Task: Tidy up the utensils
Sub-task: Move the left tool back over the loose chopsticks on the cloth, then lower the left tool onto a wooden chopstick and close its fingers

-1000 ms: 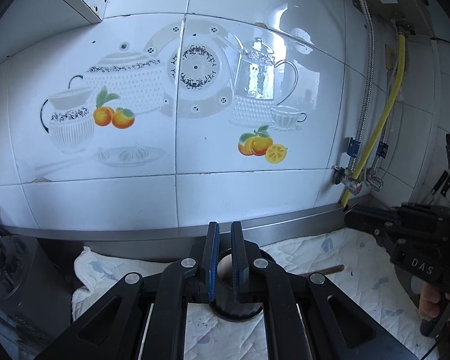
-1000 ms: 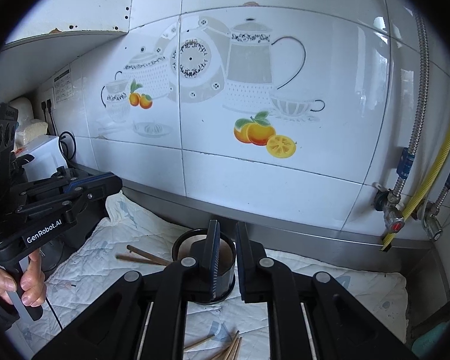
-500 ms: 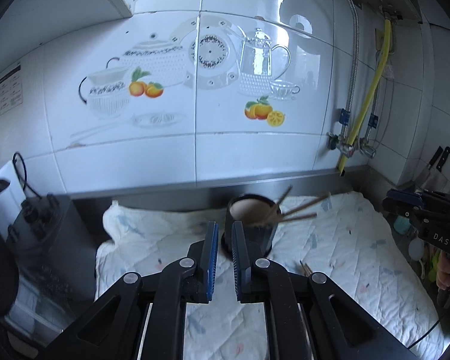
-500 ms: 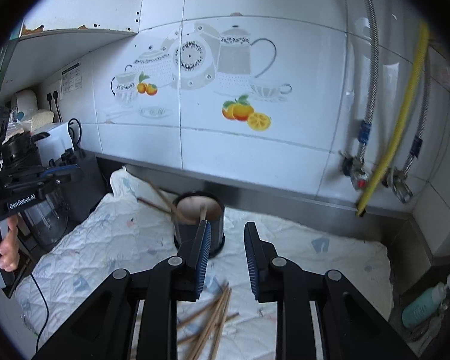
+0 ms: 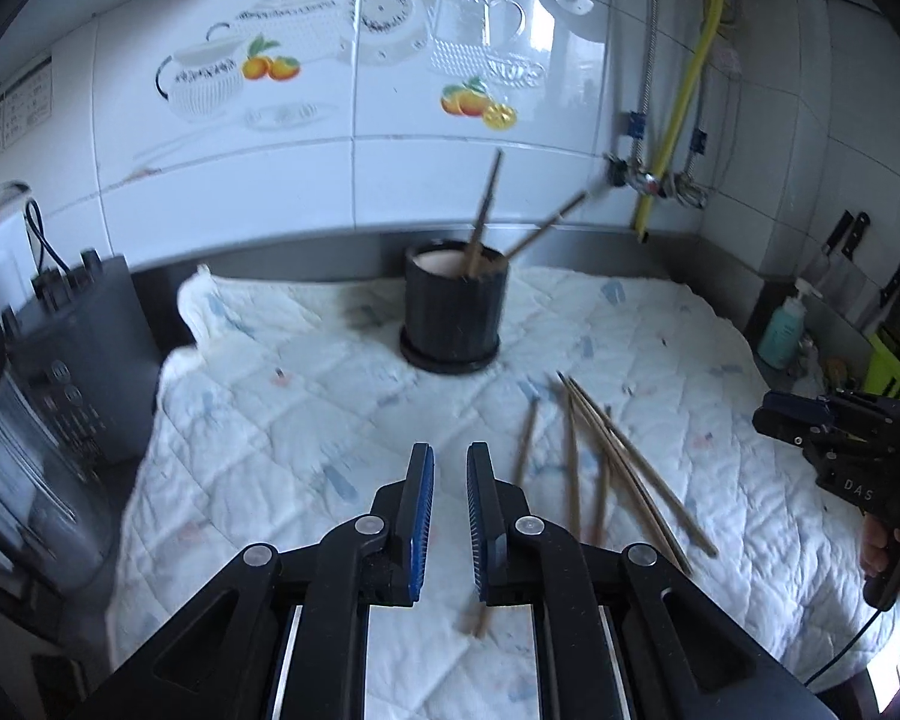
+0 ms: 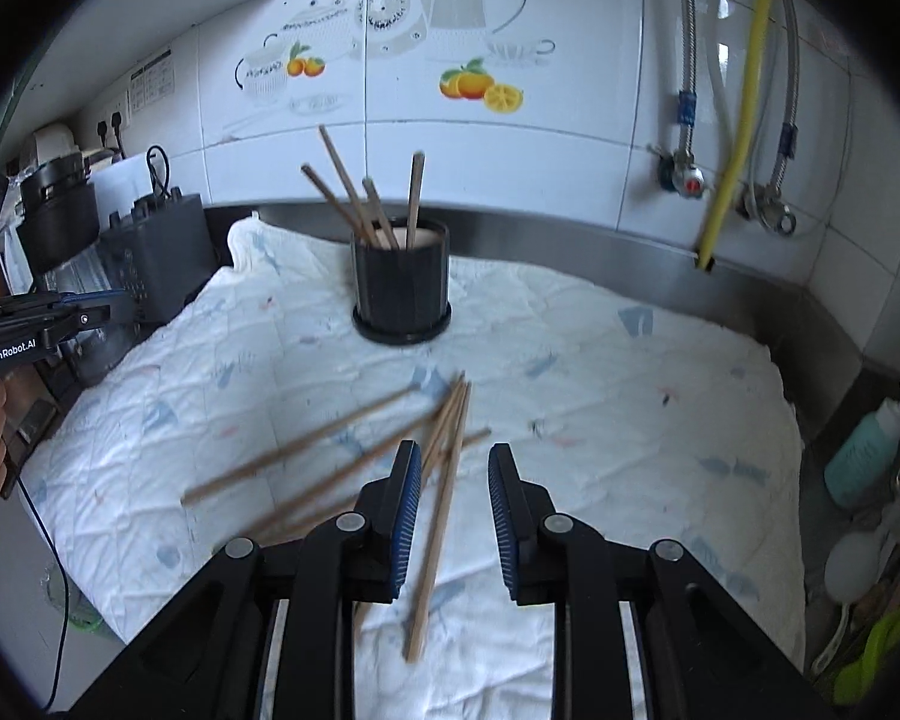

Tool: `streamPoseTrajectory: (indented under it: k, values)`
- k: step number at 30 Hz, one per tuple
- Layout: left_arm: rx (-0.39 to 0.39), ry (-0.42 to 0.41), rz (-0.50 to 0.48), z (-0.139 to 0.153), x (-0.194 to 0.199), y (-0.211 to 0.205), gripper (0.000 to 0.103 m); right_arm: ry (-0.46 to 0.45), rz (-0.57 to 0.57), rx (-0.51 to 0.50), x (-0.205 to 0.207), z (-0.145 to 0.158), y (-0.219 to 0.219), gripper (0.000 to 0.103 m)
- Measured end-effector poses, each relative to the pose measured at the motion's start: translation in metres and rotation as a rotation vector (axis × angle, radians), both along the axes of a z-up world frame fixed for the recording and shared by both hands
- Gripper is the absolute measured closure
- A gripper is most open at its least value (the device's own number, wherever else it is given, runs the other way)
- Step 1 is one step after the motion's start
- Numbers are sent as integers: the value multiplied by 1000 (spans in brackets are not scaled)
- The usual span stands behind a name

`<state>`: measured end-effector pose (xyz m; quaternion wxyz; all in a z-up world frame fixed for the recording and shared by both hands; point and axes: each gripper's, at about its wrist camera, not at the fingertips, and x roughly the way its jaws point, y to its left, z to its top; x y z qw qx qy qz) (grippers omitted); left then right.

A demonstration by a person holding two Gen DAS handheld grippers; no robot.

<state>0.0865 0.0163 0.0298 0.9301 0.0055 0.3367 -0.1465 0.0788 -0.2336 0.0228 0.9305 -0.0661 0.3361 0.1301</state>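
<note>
A black utensil holder [image 5: 453,312] [image 6: 402,288] stands at the back of the white quilted cloth [image 5: 270,420], with several wooden chopsticks [image 5: 486,204] [image 6: 354,192] leaning in it. More loose chopsticks [image 5: 606,450] [image 6: 330,450] lie scattered on the cloth in front. My left gripper [image 5: 450,450] hovers left of that pile, jaws almost together with nothing between them. My right gripper [image 6: 453,450] hangs over the pile, jaws a little apart and holding nothing. One chopstick [image 6: 444,510] lies on the cloth beneath the gap.
A dark appliance [image 5: 78,360] [image 6: 150,252] stands at the cloth's left edge. On the right are a teal soap bottle [image 5: 783,324] [image 6: 864,450] and knives [image 5: 846,240]. A yellow hose [image 5: 684,90] and valves hang on the tiled wall behind.
Both grippers have drawn back and down from the holder, so it now looks farther off. The right jaws have parted a little. Chopsticks now stand in the holder.
</note>
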Motion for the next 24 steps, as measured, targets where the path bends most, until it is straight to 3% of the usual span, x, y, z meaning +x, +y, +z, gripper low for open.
streamPoseTrajectory:
  k: [13,24]
  values:
    - [-69,148,-131,-81,-30,-49,90,99,-44,71,-33,-59,-12,77]
    - [-50,195,-158,-116,-4,-81,90,127,-48,78,-31,-80,-3,77]
